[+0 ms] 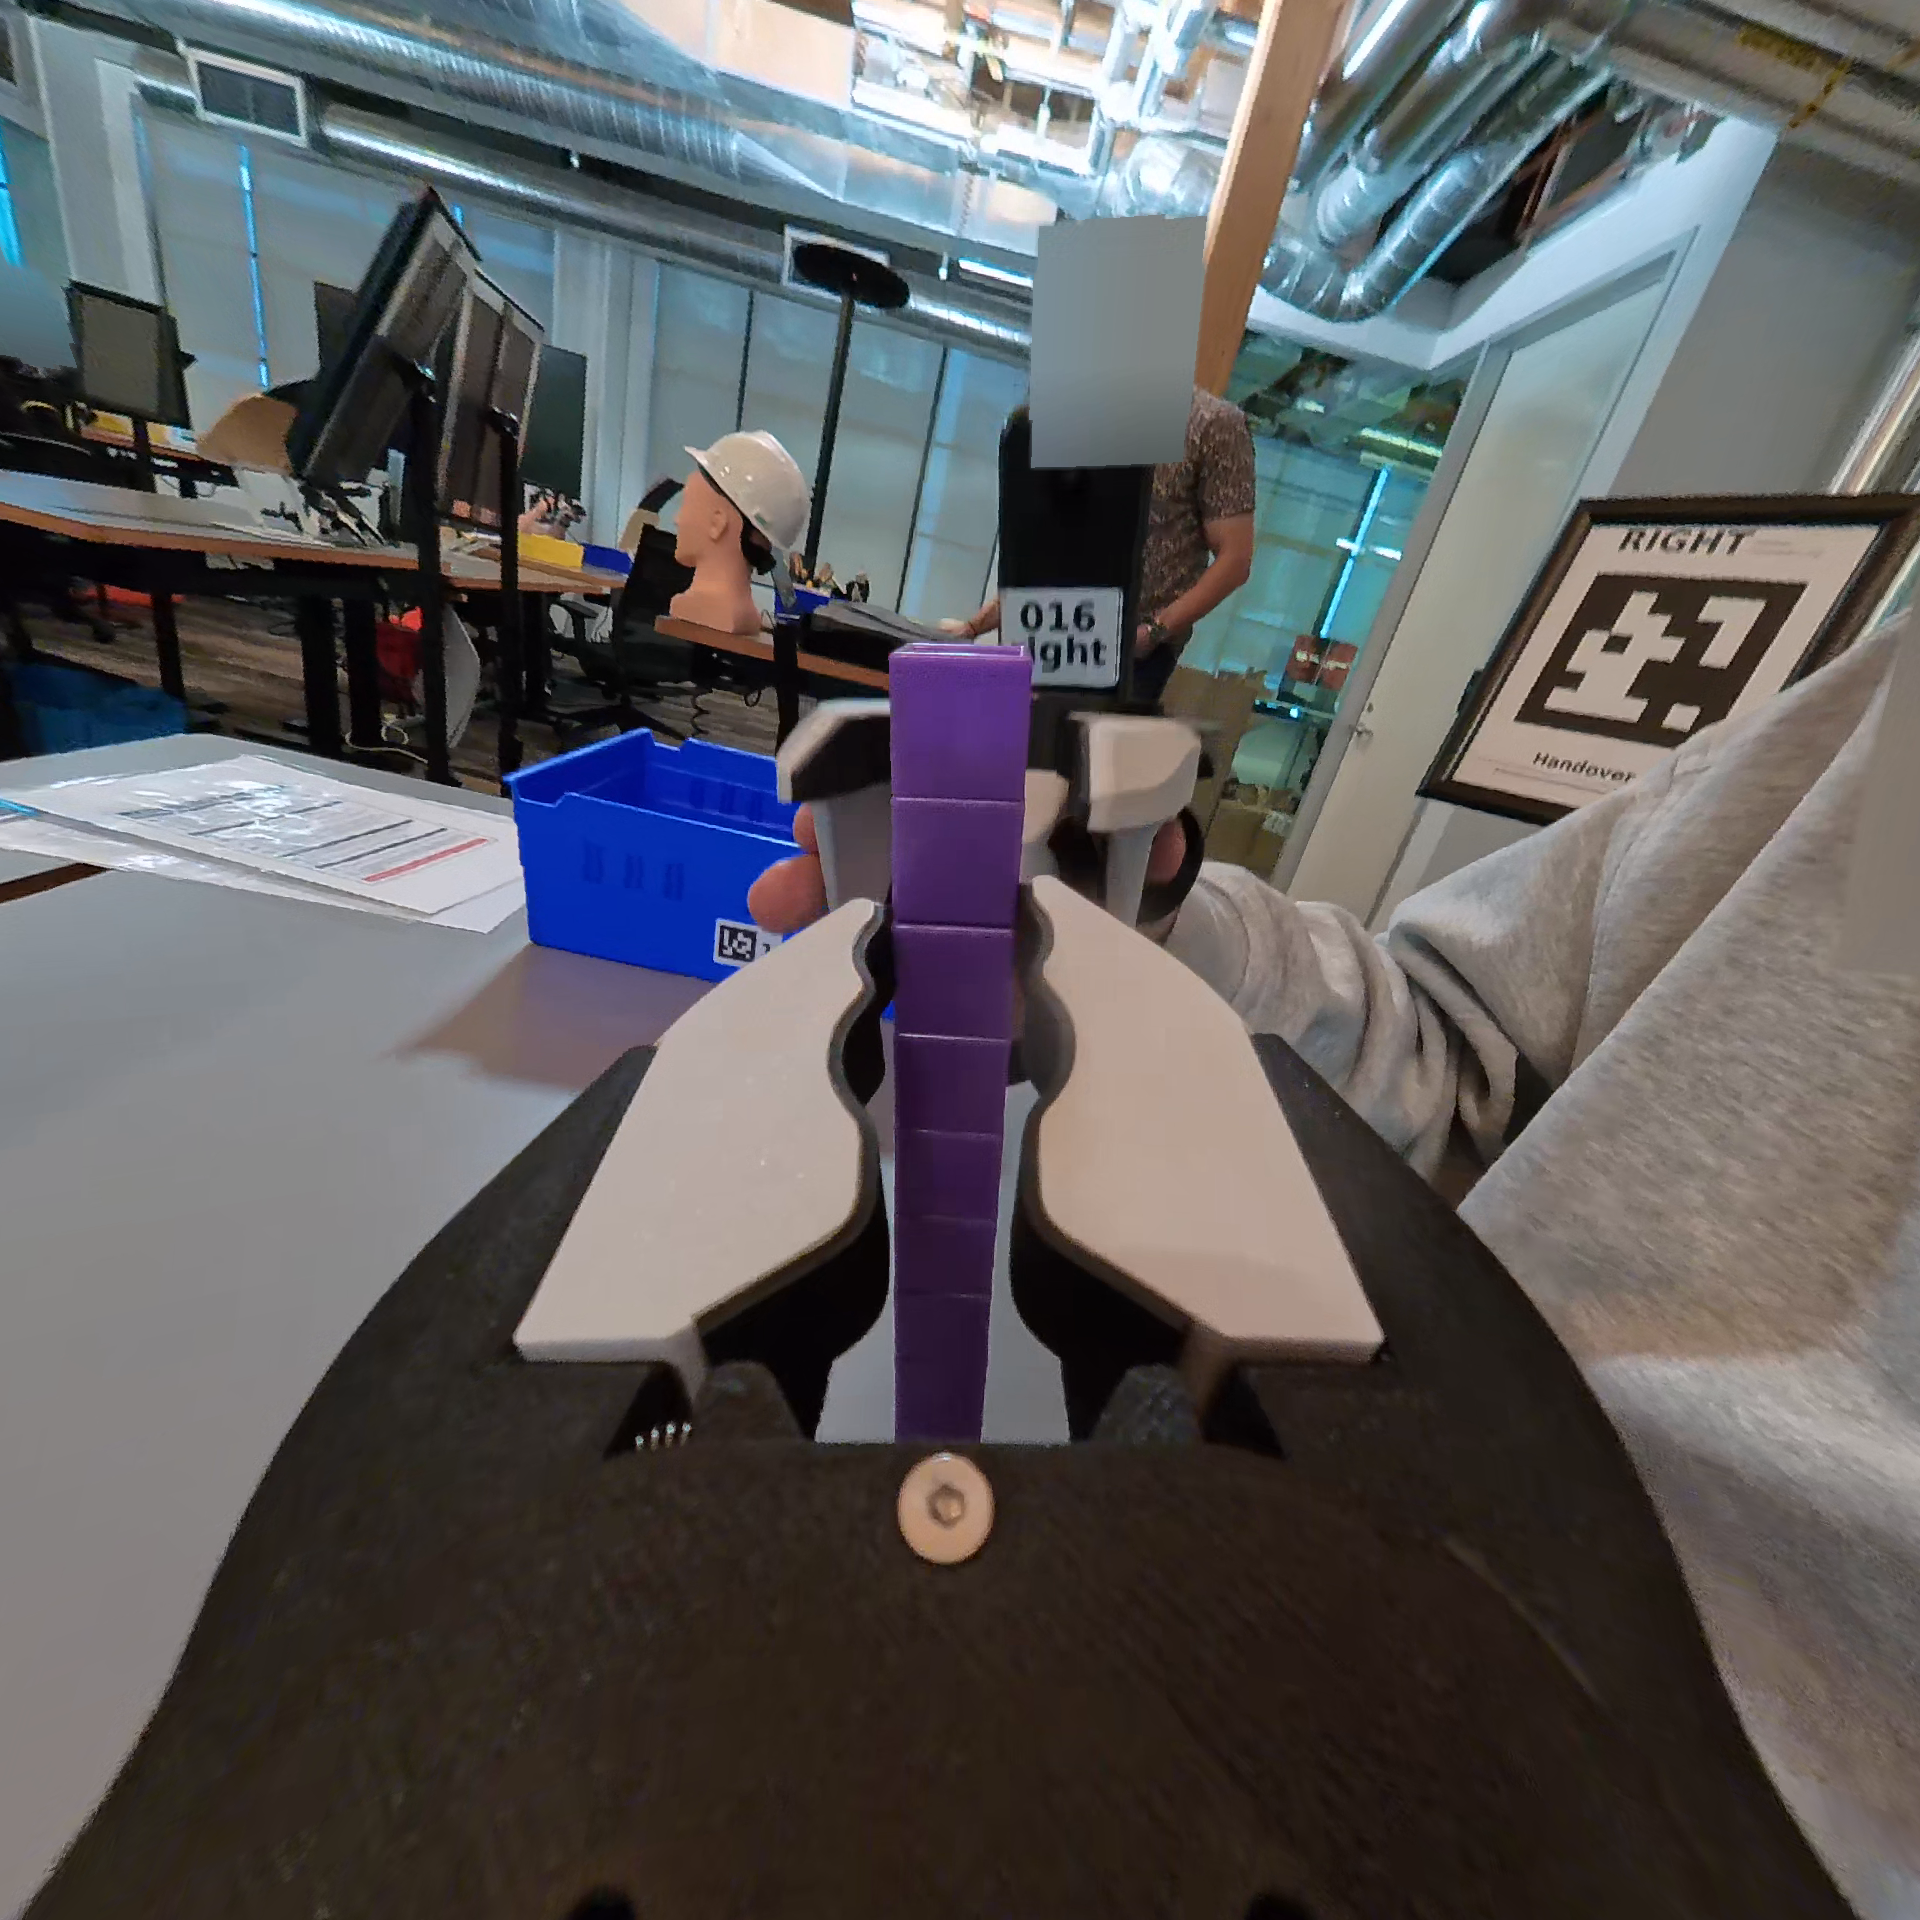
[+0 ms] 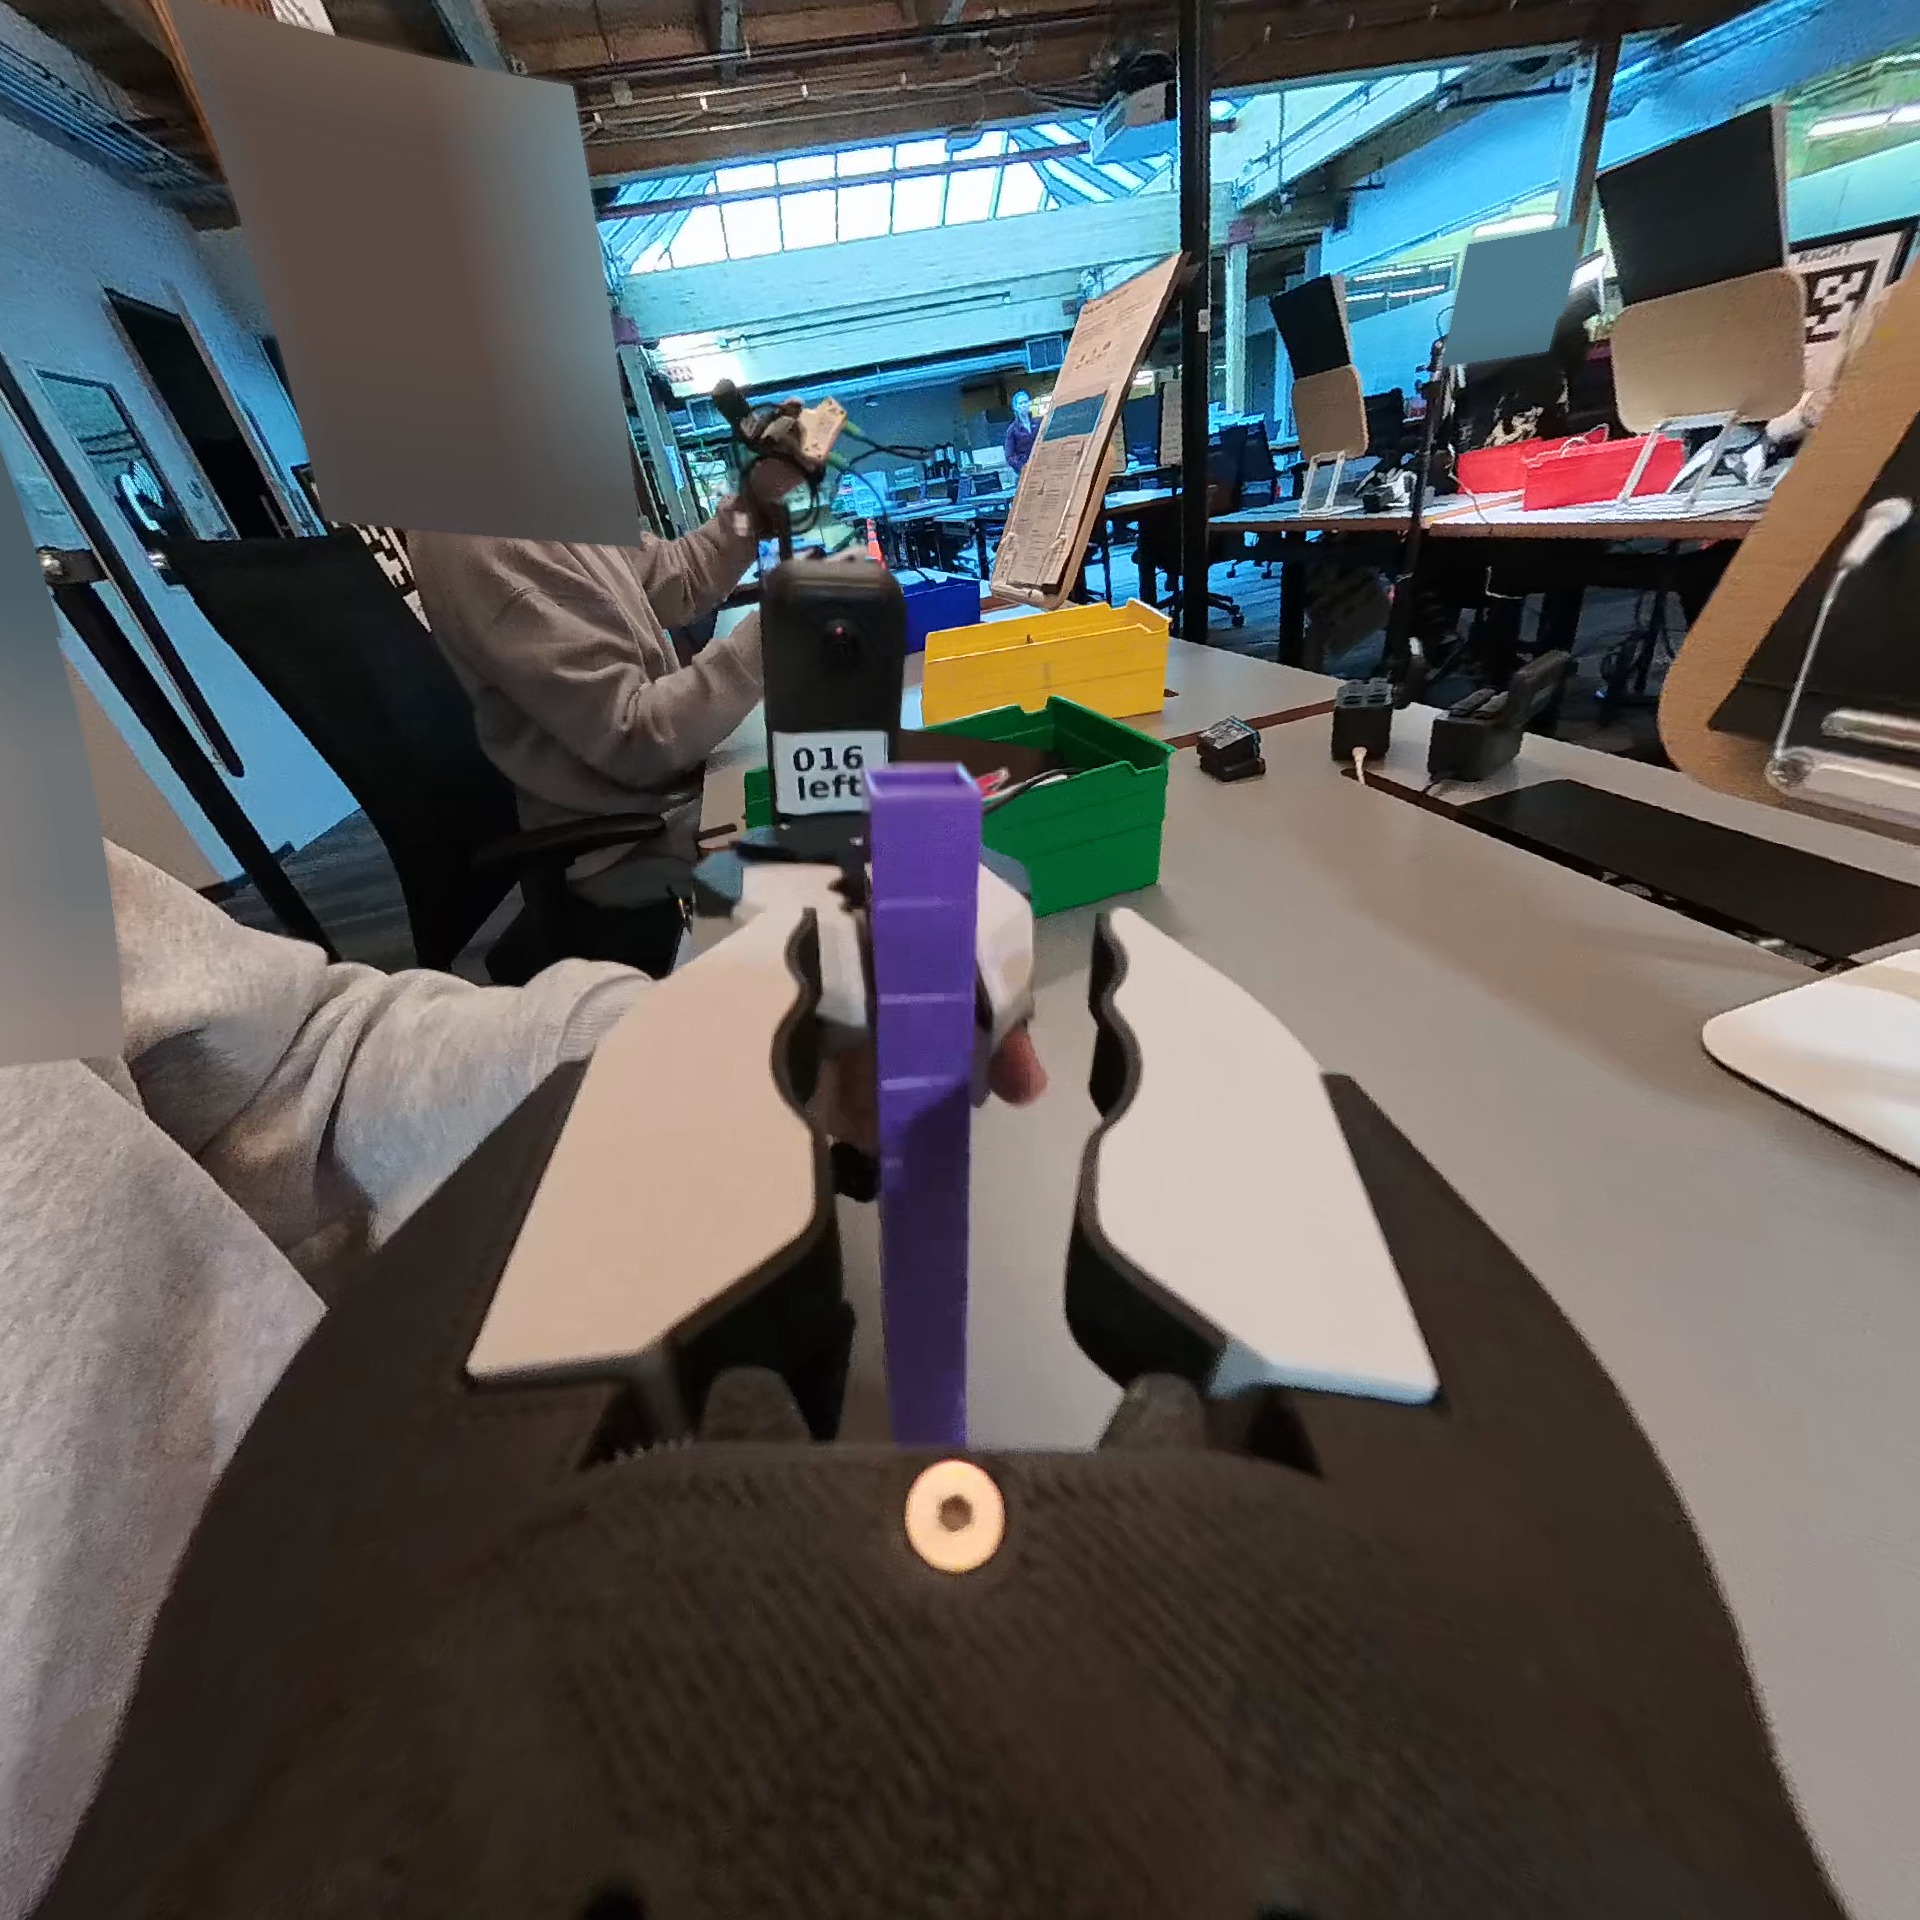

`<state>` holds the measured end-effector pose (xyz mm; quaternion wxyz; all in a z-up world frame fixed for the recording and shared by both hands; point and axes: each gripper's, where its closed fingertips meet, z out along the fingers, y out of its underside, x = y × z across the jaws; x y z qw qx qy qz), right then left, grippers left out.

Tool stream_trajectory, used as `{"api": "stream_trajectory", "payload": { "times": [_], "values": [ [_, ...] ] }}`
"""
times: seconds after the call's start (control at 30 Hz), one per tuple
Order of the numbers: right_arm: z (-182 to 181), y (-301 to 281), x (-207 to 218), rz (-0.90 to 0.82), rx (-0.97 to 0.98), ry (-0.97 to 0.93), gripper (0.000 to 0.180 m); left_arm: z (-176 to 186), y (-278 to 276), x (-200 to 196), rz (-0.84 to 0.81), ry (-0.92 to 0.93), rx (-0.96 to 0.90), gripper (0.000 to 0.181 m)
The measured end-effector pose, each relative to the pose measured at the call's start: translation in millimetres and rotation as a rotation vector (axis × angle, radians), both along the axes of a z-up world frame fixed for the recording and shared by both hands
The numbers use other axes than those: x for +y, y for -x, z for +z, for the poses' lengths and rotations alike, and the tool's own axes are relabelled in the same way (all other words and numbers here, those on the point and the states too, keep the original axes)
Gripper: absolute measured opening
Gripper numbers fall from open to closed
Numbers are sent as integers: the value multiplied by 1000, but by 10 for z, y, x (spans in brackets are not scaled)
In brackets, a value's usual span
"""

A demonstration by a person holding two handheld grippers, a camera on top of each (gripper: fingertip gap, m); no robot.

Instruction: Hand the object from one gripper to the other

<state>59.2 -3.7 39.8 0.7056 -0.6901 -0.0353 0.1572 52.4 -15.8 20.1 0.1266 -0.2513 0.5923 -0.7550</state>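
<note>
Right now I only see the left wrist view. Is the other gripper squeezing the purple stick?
Observer: No. The right wrist view shows the right gripper open, with a gap on each side of the stick.
Operator: Who's holding it?
Observer: The left gripper, seen from the front, is shut on it.
Operator: What's behind it?
Observer: A green bin, then a yellow bin.
</note>
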Motion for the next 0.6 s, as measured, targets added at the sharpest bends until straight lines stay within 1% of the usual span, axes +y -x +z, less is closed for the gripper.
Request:
{"api": "stream_trajectory", "payload": {
  "times": [0.2, 0.33, 0.43, 0.5, 0.57, 0.6],
  "values": [
    [-302, 20, 83, 47, 37, 42, 53, 122, -24, 179, 58, 37, -2, 24],
    [-479, 153, 179, 101, 89, 62, 51, 176, -14, 199, 66, 47, -6, 24],
    [-552, 244, 216, 118, 59, 78, 46, 191, -12, 186, 64, 51, -8, 24],
    [-562, 260, 225, 108, 35, 75, 37, 191, -10, 175, 61, 53, -6, 24],
    [-542, 254, 217, 98, 23, 61, 24, 191, -6, 161, 53, 57, -3, 24],
    [-534, 256, 210, 100, 19, 57, 24, 201, -2, 157, 47, 66, -2, 24]
  ]
}}
